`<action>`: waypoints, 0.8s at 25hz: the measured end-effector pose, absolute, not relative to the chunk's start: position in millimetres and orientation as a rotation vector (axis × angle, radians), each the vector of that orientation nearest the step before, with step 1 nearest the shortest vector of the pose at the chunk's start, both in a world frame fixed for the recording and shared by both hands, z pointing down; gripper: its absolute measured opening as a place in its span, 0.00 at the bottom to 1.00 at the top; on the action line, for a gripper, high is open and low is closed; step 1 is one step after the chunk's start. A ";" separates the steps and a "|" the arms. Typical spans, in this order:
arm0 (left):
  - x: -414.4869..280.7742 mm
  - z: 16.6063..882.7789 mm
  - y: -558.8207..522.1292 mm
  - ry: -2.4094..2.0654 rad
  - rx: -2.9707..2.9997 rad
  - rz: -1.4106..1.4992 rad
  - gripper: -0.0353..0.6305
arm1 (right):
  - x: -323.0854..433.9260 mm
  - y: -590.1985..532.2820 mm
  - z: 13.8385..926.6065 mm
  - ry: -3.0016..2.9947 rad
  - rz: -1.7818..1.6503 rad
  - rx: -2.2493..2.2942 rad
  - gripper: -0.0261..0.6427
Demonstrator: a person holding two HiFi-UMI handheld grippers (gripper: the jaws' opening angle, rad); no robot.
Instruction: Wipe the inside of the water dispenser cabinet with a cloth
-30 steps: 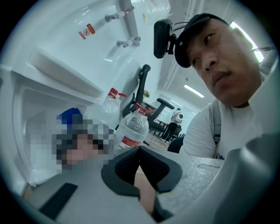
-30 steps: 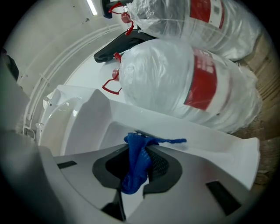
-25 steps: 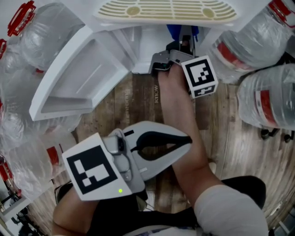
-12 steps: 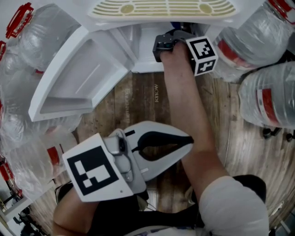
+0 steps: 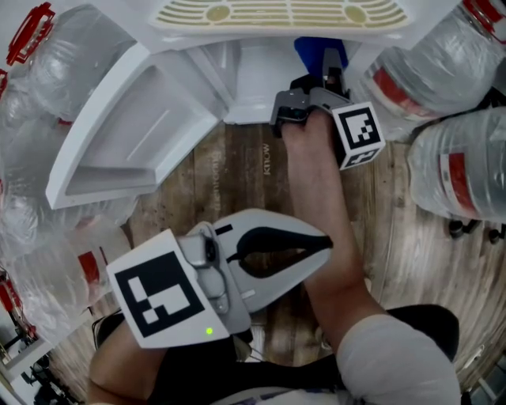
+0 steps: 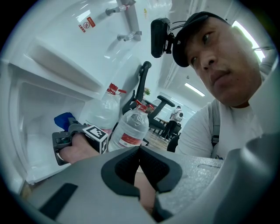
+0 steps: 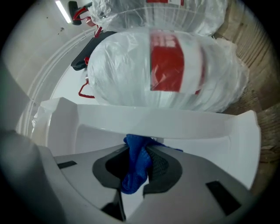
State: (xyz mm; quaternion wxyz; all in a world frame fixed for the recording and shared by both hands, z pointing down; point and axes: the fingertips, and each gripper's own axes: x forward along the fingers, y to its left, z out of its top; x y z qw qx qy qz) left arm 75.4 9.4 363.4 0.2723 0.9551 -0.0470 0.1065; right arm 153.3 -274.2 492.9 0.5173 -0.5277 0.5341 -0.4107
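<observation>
The white water dispenser cabinet (image 5: 237, 87) stands open at the top of the head view, its door (image 5: 134, 134) swung out to the left. My right gripper (image 5: 330, 57) reaches into the cabinet mouth, shut on a blue cloth (image 5: 311, 49). In the right gripper view the blue cloth (image 7: 136, 164) hangs bunched between the jaws of the right gripper (image 7: 138, 153), against the cabinet's white inner wall (image 7: 109, 135). My left gripper (image 5: 322, 241) is held low near my body, shut with nothing in it. The left gripper (image 6: 140, 148) looks towards the right gripper's marker cube (image 6: 94, 133).
Large bagged water jugs with red labels (image 5: 443, 71) crowd the right of the cabinet, and more jugs (image 5: 47, 63) lie at the left. One jug (image 7: 168, 61) fills the upper right gripper view. A wooden floor (image 5: 237, 182) lies below the cabinet. The drip grille (image 5: 285, 14) sits above.
The right gripper pushed deeper into the cabinet with the cloth, then drew back out and slightly to the right. The left gripper has stayed still.
</observation>
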 end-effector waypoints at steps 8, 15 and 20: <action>78.5 364.4 8.4 -0.121 2.569 0.281 0.06 | 132.0 -274.4 483.9 1.419 -0.951 -1.249 0.14; 83.0 363.6 10.1 -0.112 2.578 0.275 0.06 | 116.8 -330.3 532.5 1.395 -1.080 -1.260 0.14; 83.5 363.9 12.0 -0.105 2.576 0.267 0.06 | 139.2 -342.0 550.6 1.345 -1.058 -1.321 0.14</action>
